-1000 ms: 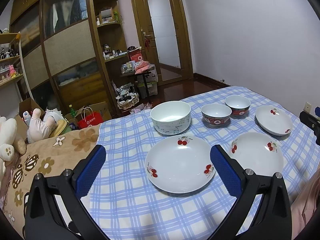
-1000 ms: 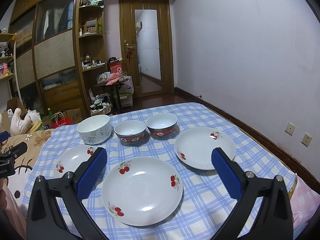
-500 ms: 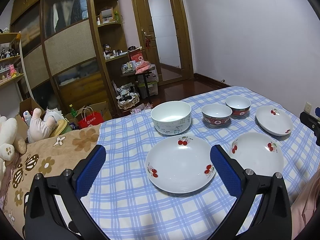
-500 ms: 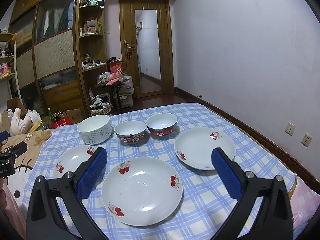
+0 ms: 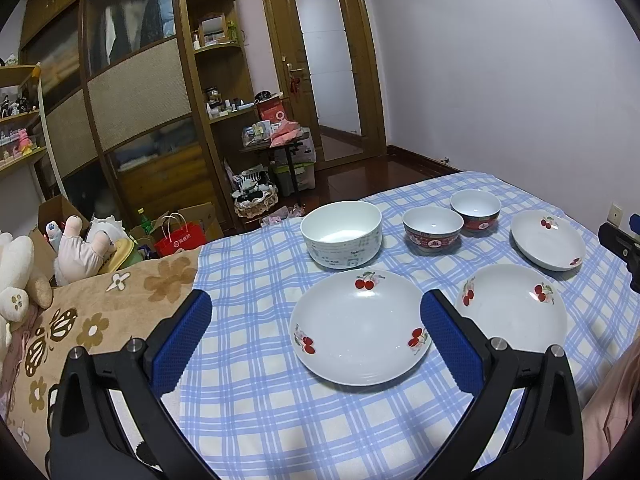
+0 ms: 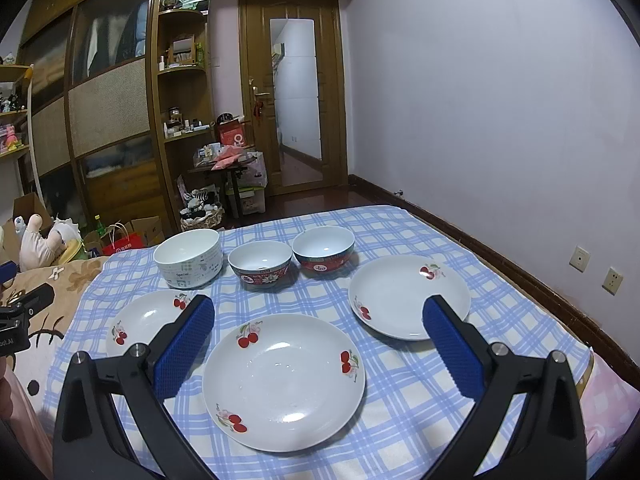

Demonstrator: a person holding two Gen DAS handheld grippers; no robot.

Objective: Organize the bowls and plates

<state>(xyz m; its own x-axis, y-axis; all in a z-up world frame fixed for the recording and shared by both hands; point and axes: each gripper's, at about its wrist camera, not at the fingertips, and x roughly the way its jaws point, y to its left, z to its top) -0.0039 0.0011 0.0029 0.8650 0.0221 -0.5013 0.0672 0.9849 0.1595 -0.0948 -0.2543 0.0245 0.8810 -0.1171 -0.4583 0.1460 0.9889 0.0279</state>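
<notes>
Three white plates with cherry prints lie on a blue checked cloth [image 5: 256, 408]. In the left wrist view they are the near plate [image 5: 360, 326], the middle plate [image 5: 512, 308] and the far right plate [image 5: 548, 240]. Behind them stand a white bowl [image 5: 342, 234] and two red-patterned bowls [image 5: 432, 230] [image 5: 476, 208]. My left gripper [image 5: 316, 300] hangs open above the near plate, holding nothing. In the right wrist view my right gripper [image 6: 318, 304] is open and empty over the middle plate [image 6: 284, 380], between the left plate [image 6: 148, 320] and the right plate [image 6: 408, 296].
A brown flowered blanket [image 5: 100, 312] and plush toys [image 5: 76, 248] lie left of the cloth. Beyond the cloth's far edge are a wardrobe [image 6: 108, 112], a cluttered side table [image 6: 228, 168] and a door [image 6: 296, 100]. A wall with sockets [image 6: 580, 258] runs along the right.
</notes>
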